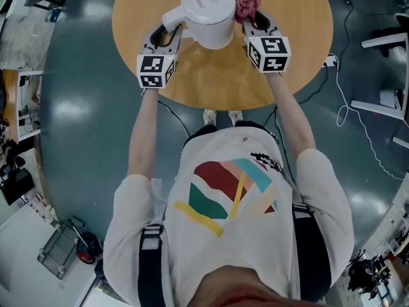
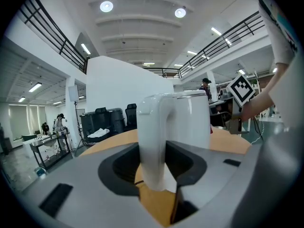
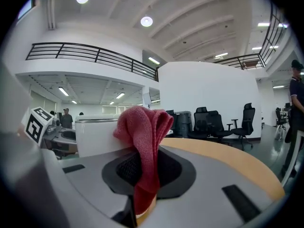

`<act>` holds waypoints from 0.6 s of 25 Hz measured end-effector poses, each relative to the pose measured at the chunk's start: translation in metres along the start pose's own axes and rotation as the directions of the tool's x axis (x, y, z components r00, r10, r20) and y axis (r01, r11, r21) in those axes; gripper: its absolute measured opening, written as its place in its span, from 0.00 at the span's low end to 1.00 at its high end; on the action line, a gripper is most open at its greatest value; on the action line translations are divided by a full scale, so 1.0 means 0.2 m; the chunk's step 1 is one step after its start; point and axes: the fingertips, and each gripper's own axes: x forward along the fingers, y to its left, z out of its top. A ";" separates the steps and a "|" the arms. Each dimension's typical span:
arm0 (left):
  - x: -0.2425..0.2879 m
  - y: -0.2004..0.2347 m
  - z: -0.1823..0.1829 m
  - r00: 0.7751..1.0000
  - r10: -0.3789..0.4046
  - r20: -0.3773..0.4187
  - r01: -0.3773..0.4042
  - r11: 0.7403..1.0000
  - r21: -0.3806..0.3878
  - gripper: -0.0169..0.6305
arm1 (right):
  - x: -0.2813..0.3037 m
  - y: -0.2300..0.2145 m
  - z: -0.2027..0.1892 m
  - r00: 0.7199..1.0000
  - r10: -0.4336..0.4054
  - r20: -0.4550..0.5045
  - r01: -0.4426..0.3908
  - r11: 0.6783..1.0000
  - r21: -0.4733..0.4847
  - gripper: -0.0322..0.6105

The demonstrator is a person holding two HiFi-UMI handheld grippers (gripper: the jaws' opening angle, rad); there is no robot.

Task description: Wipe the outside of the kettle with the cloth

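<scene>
A white kettle (image 1: 209, 15) stands on the round wooden table (image 1: 217, 82). Its handle (image 2: 153, 141) runs upright between the jaws of my left gripper (image 1: 167, 36), which is shut on it. My right gripper (image 1: 250, 19) is shut on a red cloth (image 1: 246, 6), whose bunched top (image 3: 142, 127) sticks up past the jaws. The cloth sits at the kettle's right side, close to the body; whether it touches the wall I cannot tell. In the right gripper view the kettle (image 3: 97, 134) shows at the left, just behind the cloth.
The table's front edge lies near the person's feet (image 1: 220, 116). A white cable (image 1: 348, 107) trails on the floor at the right. Racks and equipment stand at the left (image 1: 19, 101) and right (image 1: 390, 75) edges. Office chairs (image 3: 228, 120) and people (image 3: 299, 113) are far off.
</scene>
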 end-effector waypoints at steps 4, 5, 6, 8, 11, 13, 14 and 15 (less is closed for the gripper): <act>0.00 0.00 0.00 1.000 0.000 0.001 0.000 1.000 0.001 0.33 | -0.02 -0.01 -0.01 1.000 -0.013 0.018 0.011 0.998 0.066 0.12; 0.00 0.00 0.00 1.000 0.001 0.002 -0.001 1.000 0.002 0.33 | -0.04 -0.01 -0.02 1.000 -0.019 0.024 0.017 0.996 0.083 0.12; -0.01 0.00 0.00 1.000 0.003 0.003 -0.003 1.000 0.002 0.33 | -0.06 0.00 -0.03 0.999 -0.025 0.030 0.021 0.995 0.100 0.12; -0.01 0.01 0.00 1.000 0.008 0.008 -0.008 1.000 0.003 0.33 | -0.12 0.04 -0.08 0.999 -0.026 0.041 0.021 0.992 0.126 0.12; -0.01 0.01 -0.01 1.000 0.013 0.010 -0.013 1.000 0.003 0.33 | -0.22 0.12 -0.19 0.997 -0.038 0.060 0.028 0.986 0.164 0.12; 0.00 0.00 -0.01 1.000 0.017 0.014 -0.017 1.000 0.001 0.33 | -0.28 0.20 -0.27 0.996 -0.052 0.066 0.038 0.980 0.197 0.12; 0.00 0.00 -0.01 1.000 0.017 0.017 -0.017 1.000 0.001 0.33 | -0.30 0.25 -0.32 0.997 -0.052 0.065 0.038 0.978 0.205 0.12; 0.00 0.00 -0.01 1.000 0.017 0.021 -0.017 1.000 0.002 0.33 | -0.31 0.31 -0.36 0.997 -0.045 0.061 0.032 0.978 0.208 0.12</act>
